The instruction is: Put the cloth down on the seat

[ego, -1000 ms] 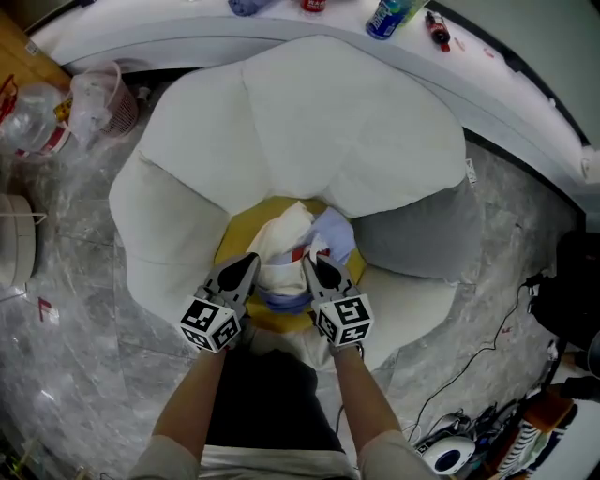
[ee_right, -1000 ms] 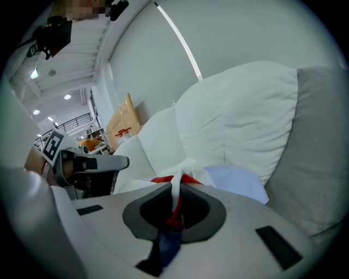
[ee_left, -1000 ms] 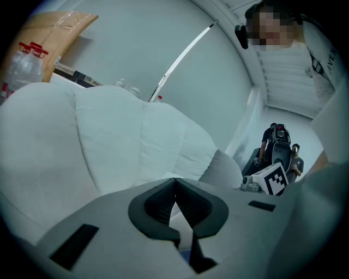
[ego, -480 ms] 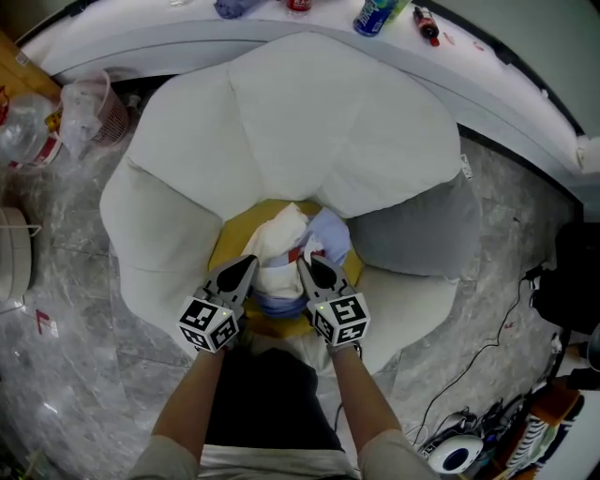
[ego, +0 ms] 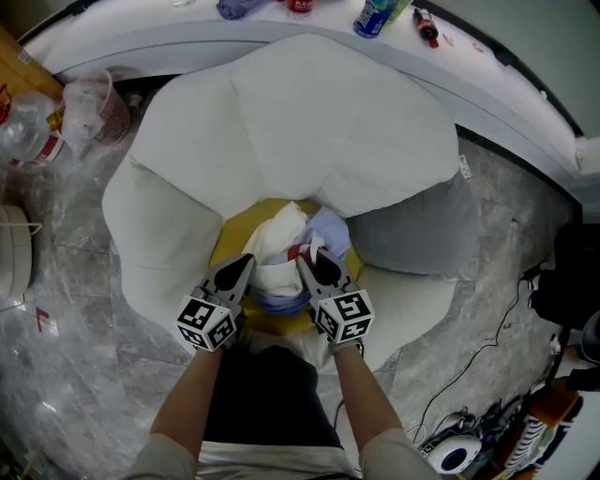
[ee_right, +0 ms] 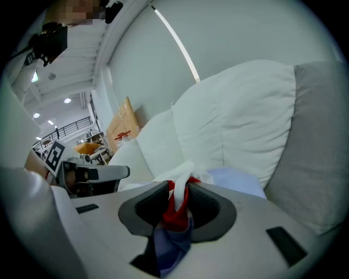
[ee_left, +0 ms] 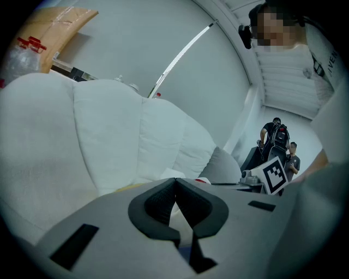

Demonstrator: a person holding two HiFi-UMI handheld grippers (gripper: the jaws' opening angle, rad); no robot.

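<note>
A bundled cloth [ego: 286, 246], white with pale blue and red parts, lies on the yellow seat [ego: 225, 251] in the hollow of a white beanbag chair [ego: 309, 122]. My left gripper [ego: 247, 262] is at the cloth's near left edge. In the left gripper view its fingertips [ee_left: 175, 184] meet, with a white fold of cloth [ee_left: 181, 224] pinched between the pads. My right gripper [ego: 307, 261] is at the near right edge. Its jaws [ee_right: 178, 188] are opening, and the red, white and blue cloth [ee_right: 175, 211] still fills the gap and touches both pads.
A grey cushion [ego: 422, 234] flanks the seat on the right. Bottles [ego: 375, 14] stand on the white ledge behind the chair. A plastic cup [ego: 89, 103] and crinkled plastic sheeting lie at the left. Cables [ego: 469, 370] run over the floor at the lower right.
Both grippers stay at the cloth's near edge. The right gripper's fingers stand slightly further apart than before. The cloth has not visibly moved.
</note>
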